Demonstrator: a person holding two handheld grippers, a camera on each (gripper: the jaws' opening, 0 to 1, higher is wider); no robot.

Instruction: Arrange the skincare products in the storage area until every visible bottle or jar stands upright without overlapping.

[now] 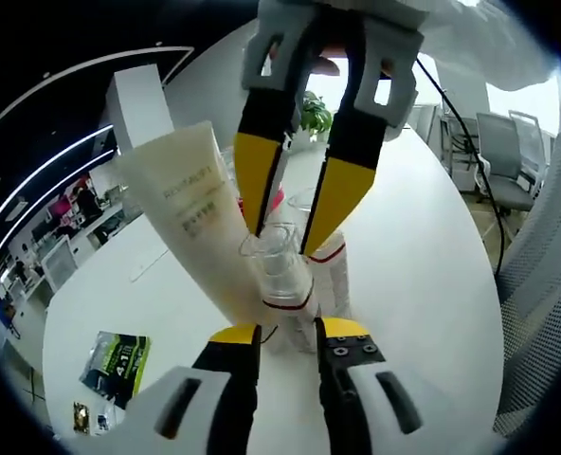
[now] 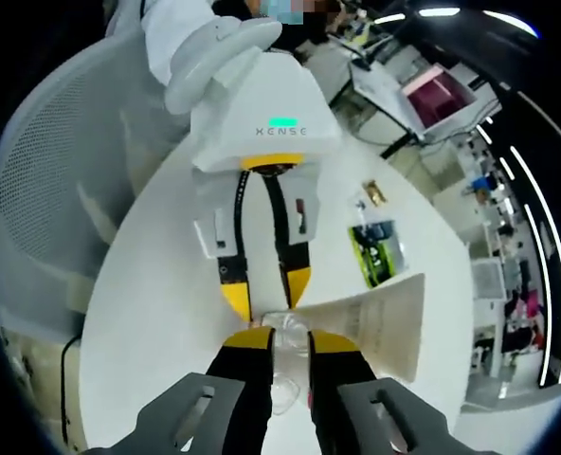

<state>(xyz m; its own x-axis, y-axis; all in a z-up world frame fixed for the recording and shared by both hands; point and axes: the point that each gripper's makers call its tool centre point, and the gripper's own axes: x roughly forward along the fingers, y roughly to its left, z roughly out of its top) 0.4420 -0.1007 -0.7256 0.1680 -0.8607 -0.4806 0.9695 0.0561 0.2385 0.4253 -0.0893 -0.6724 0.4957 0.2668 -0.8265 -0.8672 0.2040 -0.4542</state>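
In the left gripper view: left gripper (image 1: pixel 288 334) low on the white bench (image 1: pixel 423 275), jaws clamped on a small bottle (image 1: pixel 287 284) with a clear cap. Right gripper (image 1: pixel 293 204) coming from the top, jaws closed on that clear cap. Big cream tube (image 1: pixel 193 210) leaning just beside the bottle. In the right gripper view: right gripper (image 2: pixel 279 343) pinching the clear cap (image 2: pixel 282 334), left gripper (image 2: pixel 267 289) facing it, cream tube (image 2: pixel 380 327) beside, green packet (image 2: pixel 377 251) flat on the bench (image 2: pixel 157 313).

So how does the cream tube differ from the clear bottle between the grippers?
The tube is opaque cream, wide and flat with printed lettering, and leans. The bottle is see-through, narrow and round, with a red band. Both grippers' fingers close around the bottle; the tube is ungripped. Both sit on the white table.
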